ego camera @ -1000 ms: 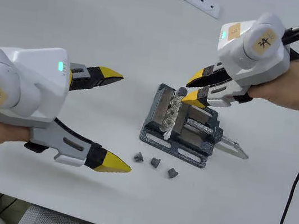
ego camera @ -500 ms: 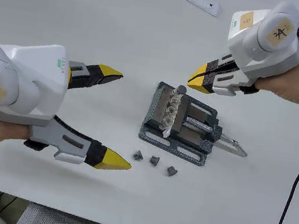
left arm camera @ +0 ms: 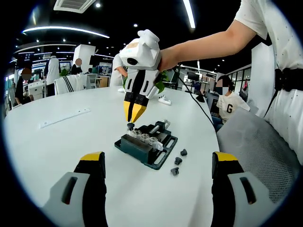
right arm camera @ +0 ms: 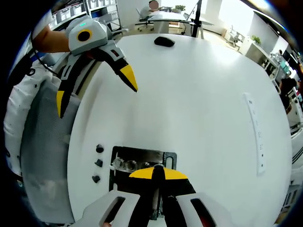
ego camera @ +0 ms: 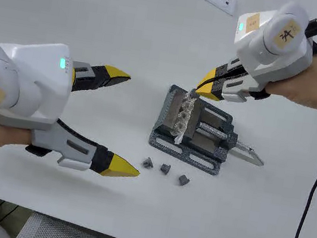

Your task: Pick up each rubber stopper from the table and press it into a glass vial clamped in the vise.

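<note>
Stopper (ego camera: 193, 93) just beneath right gripper (ego camera: 202, 89)

The head view looks steeply down from above the white table (ego camera: 103, 13), vise (ego camera: 194, 144) mid-frame. The left gripper view faces that vise low across the table; the right gripper view peers down from close above it.

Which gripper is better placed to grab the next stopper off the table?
Left. The left gripper is open, with one tip near the three loose stoppers; the right gripper is shut over the vise.
</note>
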`<action>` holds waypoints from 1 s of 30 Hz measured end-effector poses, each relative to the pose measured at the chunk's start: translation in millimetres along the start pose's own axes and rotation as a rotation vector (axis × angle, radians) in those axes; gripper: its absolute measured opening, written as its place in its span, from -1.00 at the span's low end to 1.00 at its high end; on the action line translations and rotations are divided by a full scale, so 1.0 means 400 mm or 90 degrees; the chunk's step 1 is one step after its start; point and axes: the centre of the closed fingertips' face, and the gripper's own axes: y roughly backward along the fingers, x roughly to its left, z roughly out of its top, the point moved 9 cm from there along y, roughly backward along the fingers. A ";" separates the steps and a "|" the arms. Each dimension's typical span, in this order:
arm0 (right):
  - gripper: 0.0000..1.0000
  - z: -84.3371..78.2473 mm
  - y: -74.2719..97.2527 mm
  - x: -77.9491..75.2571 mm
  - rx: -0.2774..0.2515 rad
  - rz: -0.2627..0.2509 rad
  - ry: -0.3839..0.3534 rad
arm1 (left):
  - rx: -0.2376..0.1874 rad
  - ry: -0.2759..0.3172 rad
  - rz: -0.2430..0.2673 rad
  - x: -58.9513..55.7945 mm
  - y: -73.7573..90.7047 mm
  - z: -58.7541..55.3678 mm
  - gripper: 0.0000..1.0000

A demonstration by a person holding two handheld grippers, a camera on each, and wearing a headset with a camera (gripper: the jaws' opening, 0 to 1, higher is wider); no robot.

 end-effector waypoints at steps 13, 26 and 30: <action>-0.99 -0.005 -0.012 -0.001 0.012 0.004 0.002 | -0.005 0.006 0.002 0.002 0.000 -0.002 0.84; -0.99 0.007 -0.017 -0.002 0.045 0.004 0.039 | -0.010 0.006 0.000 0.003 -0.004 0.000 0.83; -0.99 0.011 -0.017 -0.002 0.052 0.011 0.026 | -0.011 0.007 0.000 0.004 -0.005 0.001 0.83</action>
